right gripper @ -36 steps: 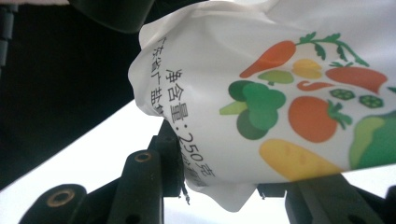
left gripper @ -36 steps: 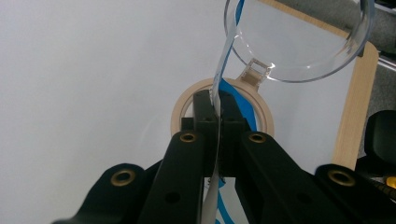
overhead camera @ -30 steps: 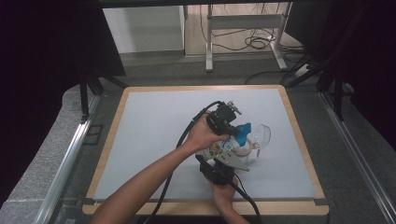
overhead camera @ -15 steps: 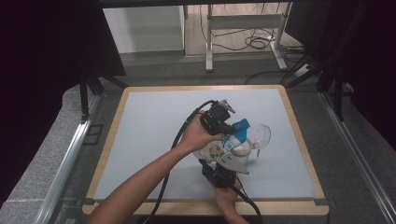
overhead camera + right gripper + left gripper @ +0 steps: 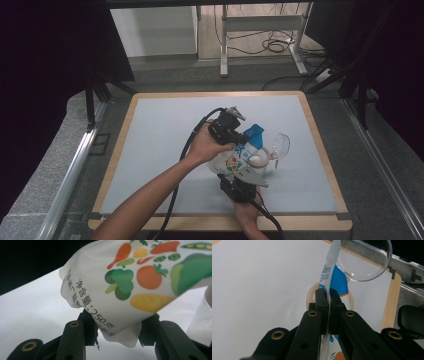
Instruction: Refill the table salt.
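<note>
A white pouch (image 5: 231, 161) with a blue top and a vegetable print hangs tilted between my two grippers above the mat. My left gripper (image 5: 243, 136) comes in from the left, shut on the pouch's flat top seam (image 5: 333, 255), which is pinched between its jaws (image 5: 327, 293). My right gripper (image 5: 238, 168) reaches up from the near edge. The pouch's bottom corner (image 5: 140, 277) sits squeezed between its pads, so the right gripper (image 5: 118, 325) is shut on it. A clear glass container (image 5: 281, 145) with a wooden ring (image 5: 310, 293) lies just right of the pouch's top.
A pale mat on a wood-edged board (image 5: 320, 145) covers the table. A table frame and cables (image 5: 272, 47) stand on the floor beyond the far edge. Dark curtains (image 5: 50, 60) hang at both sides.
The pouch's blue top has risen a little and shifted slightly left with the left gripper. The right hand has kept its place.
</note>
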`<state>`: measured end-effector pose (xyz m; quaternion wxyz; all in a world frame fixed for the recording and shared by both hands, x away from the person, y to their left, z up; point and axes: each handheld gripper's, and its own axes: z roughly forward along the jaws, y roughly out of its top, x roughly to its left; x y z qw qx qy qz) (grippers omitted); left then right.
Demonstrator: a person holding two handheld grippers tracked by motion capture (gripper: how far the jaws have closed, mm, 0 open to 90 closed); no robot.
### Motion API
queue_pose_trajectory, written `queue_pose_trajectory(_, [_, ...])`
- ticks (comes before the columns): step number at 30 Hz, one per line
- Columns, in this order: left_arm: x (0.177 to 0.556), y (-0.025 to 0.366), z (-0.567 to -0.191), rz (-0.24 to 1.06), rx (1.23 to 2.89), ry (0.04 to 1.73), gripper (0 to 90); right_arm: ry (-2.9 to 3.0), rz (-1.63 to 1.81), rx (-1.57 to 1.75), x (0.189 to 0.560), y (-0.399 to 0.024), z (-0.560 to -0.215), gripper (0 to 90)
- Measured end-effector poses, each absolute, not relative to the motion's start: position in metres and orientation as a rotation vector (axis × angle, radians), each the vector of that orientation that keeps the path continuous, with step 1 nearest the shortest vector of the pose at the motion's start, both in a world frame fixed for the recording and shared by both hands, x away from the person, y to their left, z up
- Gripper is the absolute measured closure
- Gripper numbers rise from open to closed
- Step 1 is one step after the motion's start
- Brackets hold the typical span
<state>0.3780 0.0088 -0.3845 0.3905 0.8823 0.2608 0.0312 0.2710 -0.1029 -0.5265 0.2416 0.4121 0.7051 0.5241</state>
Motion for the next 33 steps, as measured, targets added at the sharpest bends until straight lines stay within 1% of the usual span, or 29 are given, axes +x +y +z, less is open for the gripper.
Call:
queue_pose_trajectory(7, [0.375, 0.021, -0.383, 0.091, 2.230, 0.666, 89.6, 1.953, 1.389, 1.129, 0.273, -0.107, -0.530, 55.9])
queue_pose_trajectory(33, [0.367, 0.043, -0.383, 0.088, 2.192, 0.675, 89.5, 1.962, 1.342, 1.150, 0.277, -0.116, -0.533, 53.9])
